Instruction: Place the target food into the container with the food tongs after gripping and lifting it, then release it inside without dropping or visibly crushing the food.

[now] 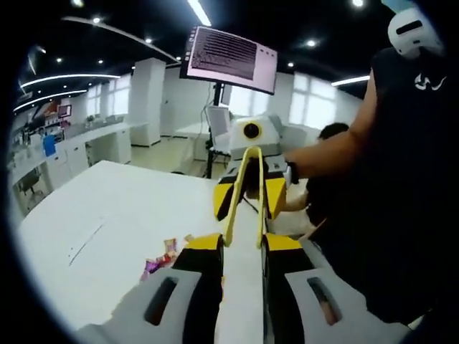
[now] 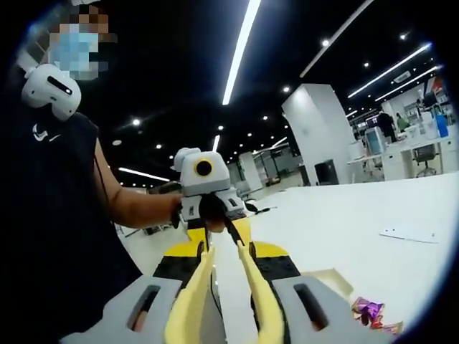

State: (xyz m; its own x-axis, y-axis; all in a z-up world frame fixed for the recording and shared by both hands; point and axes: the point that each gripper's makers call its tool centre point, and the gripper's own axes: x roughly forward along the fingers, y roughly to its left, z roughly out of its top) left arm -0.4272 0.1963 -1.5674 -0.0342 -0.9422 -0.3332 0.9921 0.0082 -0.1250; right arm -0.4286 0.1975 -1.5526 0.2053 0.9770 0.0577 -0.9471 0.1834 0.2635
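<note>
left gripper (image 1: pixel 242 247): jaws nearly closed, tips of yellow food tongs (image 1: pixel 242 193) between them, pinch unclear | right gripper (image 2: pixel 224 276): jaws clamped on tong arms (image 2: pixel 252 287) | wrapped candies (image 1: pixel 161 259) on white table (image 1: pixel 107 215), left of left fingers, right of right fingers (image 2: pixel 371 312) | container: can't tell

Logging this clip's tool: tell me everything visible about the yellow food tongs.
The yellow food tongs look like smooth plastic, two slim arms joined at a rounded bend. In the left gripper view the bend points up toward the right gripper while the arm tips run down between the left gripper's fingers. In the right gripper view the arms spread toward the camera. Both grippers hold them above the white table. They carry no food.
</note>
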